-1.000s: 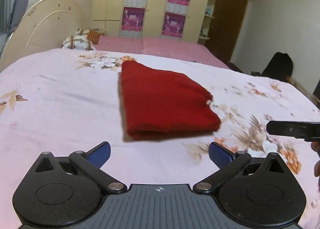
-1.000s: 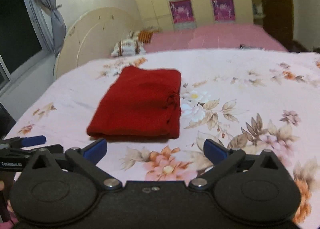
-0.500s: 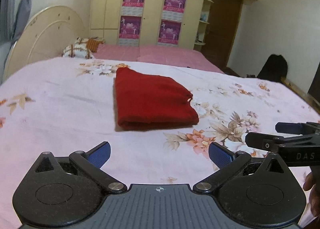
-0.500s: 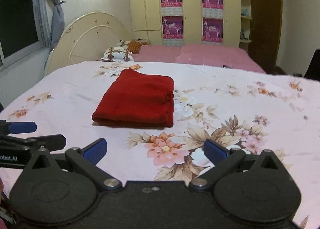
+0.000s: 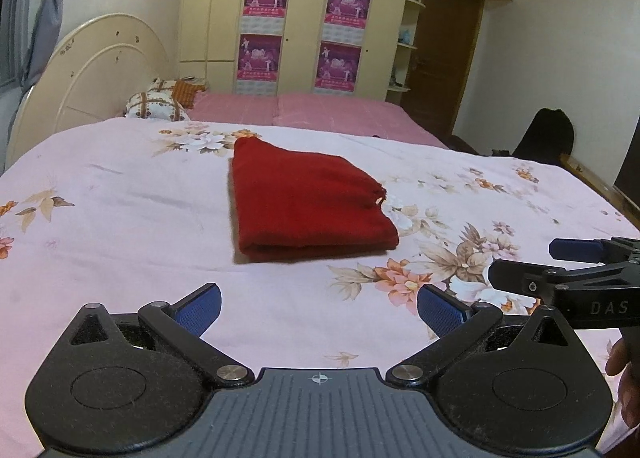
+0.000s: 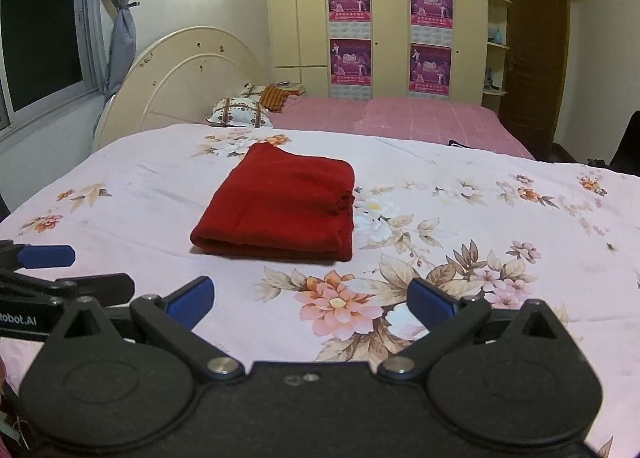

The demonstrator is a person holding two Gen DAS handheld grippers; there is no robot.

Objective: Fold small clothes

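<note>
Both wrist views sit low over the bed point(image 5: 120, 217), facing the wardrobe point(image 6: 392, 17), seemingly side by side

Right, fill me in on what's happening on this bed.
A person holds a handheld gripper in each hand over a bed covered with a floral sheet. A red garment lies folded into a neat rectangle on the sheet, with nothing touching it. The left gripper and right gripper are both open and empty, and sit short of the garment's near edge. The folding looks done.
</note>
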